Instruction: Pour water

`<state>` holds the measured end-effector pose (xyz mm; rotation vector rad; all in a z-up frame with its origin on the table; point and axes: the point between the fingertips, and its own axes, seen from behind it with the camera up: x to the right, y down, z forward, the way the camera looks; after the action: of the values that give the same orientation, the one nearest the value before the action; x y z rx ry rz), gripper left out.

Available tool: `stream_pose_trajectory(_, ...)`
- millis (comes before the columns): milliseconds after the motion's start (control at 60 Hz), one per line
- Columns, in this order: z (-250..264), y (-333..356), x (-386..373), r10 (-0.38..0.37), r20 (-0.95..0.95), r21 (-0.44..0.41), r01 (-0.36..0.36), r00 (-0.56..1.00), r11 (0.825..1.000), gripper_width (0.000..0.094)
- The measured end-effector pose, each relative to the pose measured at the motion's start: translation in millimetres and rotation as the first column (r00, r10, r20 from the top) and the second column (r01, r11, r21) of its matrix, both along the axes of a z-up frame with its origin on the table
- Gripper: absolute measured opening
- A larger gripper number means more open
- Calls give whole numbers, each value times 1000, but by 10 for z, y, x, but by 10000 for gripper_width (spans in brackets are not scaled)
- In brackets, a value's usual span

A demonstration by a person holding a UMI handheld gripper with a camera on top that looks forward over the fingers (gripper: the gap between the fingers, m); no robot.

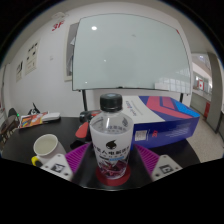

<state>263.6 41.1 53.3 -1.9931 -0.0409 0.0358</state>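
A clear plastic water bottle point(110, 135) with a black cap, a white printed label and a red base stands upright between my fingers. My gripper point(112, 162) is shut on it: the purple pads point(76, 160) press on its lower part from both sides. A white cup point(45, 149) with a yellow inside stands on the dark table point(70, 130) to the left of the bottle, a little beyond the left finger. Whether the bottle rests on the table or hangs just above it is hidden.
A blue and purple box point(168, 116) lies on the table to the right behind the bottle. Papers and small items point(28, 121) lie at the far left. A large whiteboard point(128, 52) hangs on the wall behind.
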Motion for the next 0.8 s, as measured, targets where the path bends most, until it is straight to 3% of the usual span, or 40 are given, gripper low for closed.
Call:
stream_pose_trajectory(17, -1, -21, 1, -6, -3, -11, 6, 1000, 1000, 874)
stream_pose_trajectory(50, 17, -65, 13, -26, -10, -26, 26, 1000, 999, 814)
stream_pose_trajectory(117, 90, -179, 24, -66, -13, -42, 65, 998, 997, 858)
stream_pose_trajectory(283, 437, -683, 32, -166, 59, -42, 169, 984, 985, 837)
stream_pose_trajectory(567, 1145, -2117, -628, -183, 86, 1, 183, 979, 983, 846)
stream_pose_trajectory(800, 1335, -3015, -925, -185, 128, 0, 186, 974, 982, 844)
